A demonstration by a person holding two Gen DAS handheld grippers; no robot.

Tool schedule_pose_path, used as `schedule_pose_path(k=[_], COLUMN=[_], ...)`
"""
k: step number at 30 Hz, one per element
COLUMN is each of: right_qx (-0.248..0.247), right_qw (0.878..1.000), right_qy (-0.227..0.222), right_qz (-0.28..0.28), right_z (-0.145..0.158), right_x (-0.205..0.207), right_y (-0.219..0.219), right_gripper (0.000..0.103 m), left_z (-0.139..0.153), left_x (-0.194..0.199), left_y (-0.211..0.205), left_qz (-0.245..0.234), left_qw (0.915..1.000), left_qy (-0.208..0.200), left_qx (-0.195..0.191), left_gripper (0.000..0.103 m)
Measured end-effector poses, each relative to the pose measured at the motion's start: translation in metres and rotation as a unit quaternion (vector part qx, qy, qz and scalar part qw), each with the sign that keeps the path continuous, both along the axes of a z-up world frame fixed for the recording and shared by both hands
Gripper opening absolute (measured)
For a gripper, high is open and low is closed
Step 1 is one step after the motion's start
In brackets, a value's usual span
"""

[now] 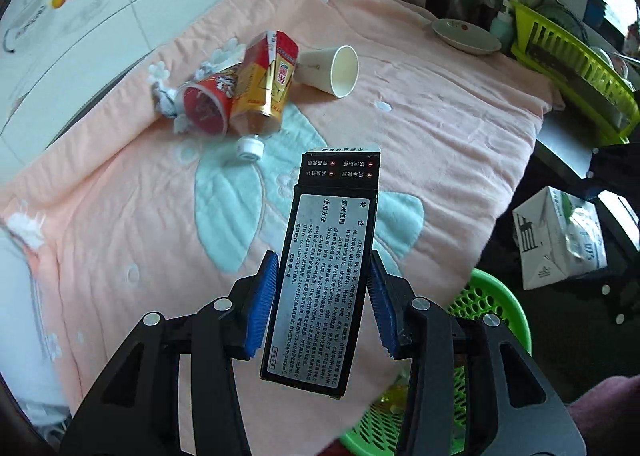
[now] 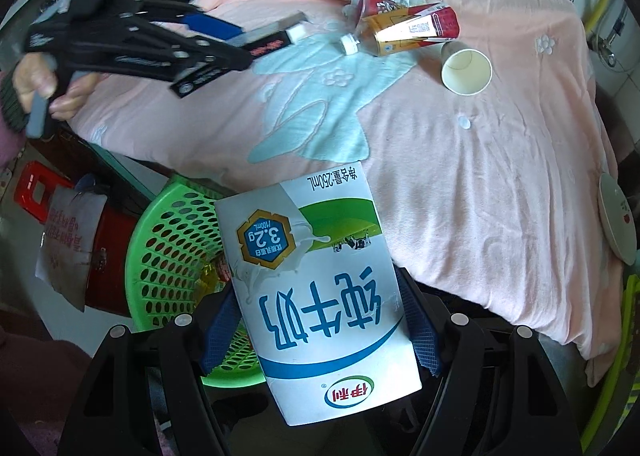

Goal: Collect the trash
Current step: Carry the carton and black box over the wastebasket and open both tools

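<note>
My left gripper is shut on a long black box with a silver label, held above the pink blanket; the box also shows in the right wrist view. My right gripper is shut on a white milk carton, held beside the green basket at the blanket's edge. The basket also shows in the left wrist view. On the blanket lie a gold and red carton, a red cup, a white bottle cap and a white paper cup.
A plate sits at the blanket's far corner beside a lime dish rack. A red stool and a grey bag stand by the basket. A tiled wall lies behind.
</note>
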State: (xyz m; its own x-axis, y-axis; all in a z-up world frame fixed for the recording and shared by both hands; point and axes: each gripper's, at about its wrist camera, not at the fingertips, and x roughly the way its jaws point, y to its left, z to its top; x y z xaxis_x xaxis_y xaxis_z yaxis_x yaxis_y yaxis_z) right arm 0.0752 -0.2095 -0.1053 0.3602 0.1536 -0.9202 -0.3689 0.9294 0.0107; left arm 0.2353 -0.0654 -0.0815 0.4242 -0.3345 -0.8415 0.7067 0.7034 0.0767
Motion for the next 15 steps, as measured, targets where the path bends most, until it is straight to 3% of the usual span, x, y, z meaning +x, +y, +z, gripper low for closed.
schedule_pose_path(k=[7,15], right_qx=[0.018,0.021], right_qw=[1.000,1.000], right_qy=[-0.001,-0.010], right_qz=[-0.001,0.001], right_z=[0.000,-0.006], right_x=[-0.022,-0.044], right_y=[0.026,0.054], right_gripper=[0.070,0.070], left_z=[0.028,0.031], left_x=[-0.075,-0.138], left_y=[0.050,0.085], left_qz=[0.079,0.141], left_qw=[0.9964,0.9885], left_qy=[-0.018,-0.009], left_qx=[-0.025,-0.054], left_gripper=[0.044,0.044])
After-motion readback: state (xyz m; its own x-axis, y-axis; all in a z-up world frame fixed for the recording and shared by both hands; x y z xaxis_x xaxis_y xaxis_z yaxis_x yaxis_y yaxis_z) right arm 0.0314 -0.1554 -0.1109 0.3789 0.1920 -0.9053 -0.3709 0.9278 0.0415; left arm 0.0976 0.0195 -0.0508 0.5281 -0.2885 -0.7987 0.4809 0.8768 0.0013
